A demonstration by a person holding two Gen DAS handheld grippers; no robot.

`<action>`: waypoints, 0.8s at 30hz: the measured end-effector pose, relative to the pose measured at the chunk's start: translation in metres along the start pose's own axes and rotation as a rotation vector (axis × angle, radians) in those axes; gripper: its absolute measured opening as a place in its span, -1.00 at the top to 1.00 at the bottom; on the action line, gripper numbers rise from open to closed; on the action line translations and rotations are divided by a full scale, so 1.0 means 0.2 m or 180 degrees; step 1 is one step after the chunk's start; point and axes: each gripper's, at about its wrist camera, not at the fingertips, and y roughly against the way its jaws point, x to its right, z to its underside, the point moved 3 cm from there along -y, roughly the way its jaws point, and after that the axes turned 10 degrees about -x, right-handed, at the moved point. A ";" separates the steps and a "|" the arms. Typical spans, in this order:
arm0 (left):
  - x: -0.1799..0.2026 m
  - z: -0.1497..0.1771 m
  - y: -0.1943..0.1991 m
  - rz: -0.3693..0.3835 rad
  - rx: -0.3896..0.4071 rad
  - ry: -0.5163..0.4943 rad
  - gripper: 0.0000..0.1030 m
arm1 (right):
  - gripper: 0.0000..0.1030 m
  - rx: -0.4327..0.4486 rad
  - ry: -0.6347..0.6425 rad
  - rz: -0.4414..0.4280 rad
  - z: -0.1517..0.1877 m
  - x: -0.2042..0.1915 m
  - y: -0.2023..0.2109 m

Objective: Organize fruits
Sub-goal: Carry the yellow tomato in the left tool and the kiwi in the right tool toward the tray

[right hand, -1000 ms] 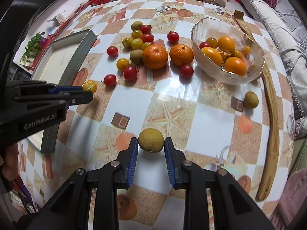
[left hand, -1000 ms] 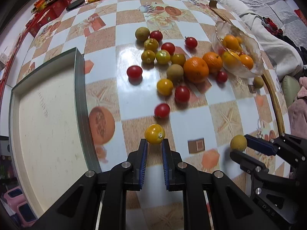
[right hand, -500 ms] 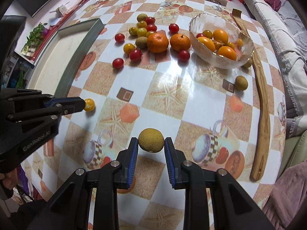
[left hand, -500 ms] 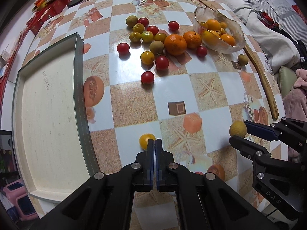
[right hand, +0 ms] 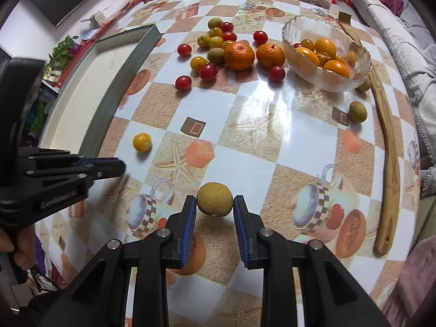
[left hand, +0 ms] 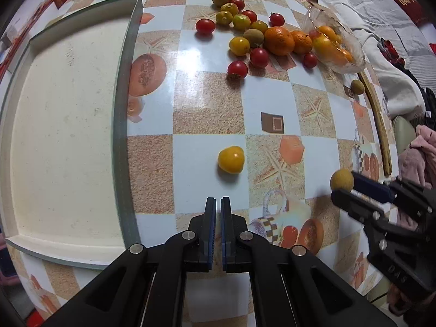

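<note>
The left gripper (left hand: 218,204) is seen with its blue-padded jaws pressed together on nothing, above the checked tablecloth (left hand: 207,117). A yellow tomato (left hand: 231,159) lies loose on a white square just ahead of the fingertips and apart from them. To the left of it a large cream tray (left hand: 60,125) with a grey-green rim is set on the table, and nothing is seen in it.

The right gripper (right hand: 214,204) is clamped on a round yellow-brown fruit (right hand: 214,199), which is held off the cloth between the two blue pads. On the side of the left gripper, as seen from the right wrist, raised lettering is partly legible and seems to read "GenRobot.AI". On the right gripper's body, as seen from the left wrist, the letters "DAS" are moulded.

Farther back, a loose cluster of red and yellow tomatoes (right hand: 208,71), small brownish fruits and two oranges (right hand: 239,55) is spread on the cloth. Beside it a glass bowl (right hand: 359,54) holds several orange and yellow fruits. Another yellow-brown fruit (right hand: 357,111) lies alone near a long wooden utensil (right hand: 388,147) at the table's right edge. Red packets at the far end carry print too small to be read.
</note>
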 end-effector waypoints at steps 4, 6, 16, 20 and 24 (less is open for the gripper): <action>0.10 -0.06 0.01 0.0032 0.0033 -0.0149 0.94 | 0.41 -0.0004 -0.0006 -0.0008 0.02 0.01 -0.01; 0.13 -0.09 0.02 -0.0106 0.0069 -0.0173 0.93 | 0.41 -0.0015 -0.0030 -0.0009 0.02 0.03 0.00; 0.09 -0.14 0.15 -0.0474 0.0398 -0.0021 -0.90 | 0.41 -0.0005 -0.0051 -0.0055 0.01 0.06 -0.01; 0.11 -0.19 0.11 -0.0401 0.0302 -0.0044 -0.78 | 0.41 0.0003 -0.0051 -0.0063 0.00 0.06 0.00; 0.13 -0.23 0.00 -0.0404 0.0109 -0.0140 -0.37 | 0.41 -0.0011 -0.0050 -0.0065 0.00 0.07 -0.01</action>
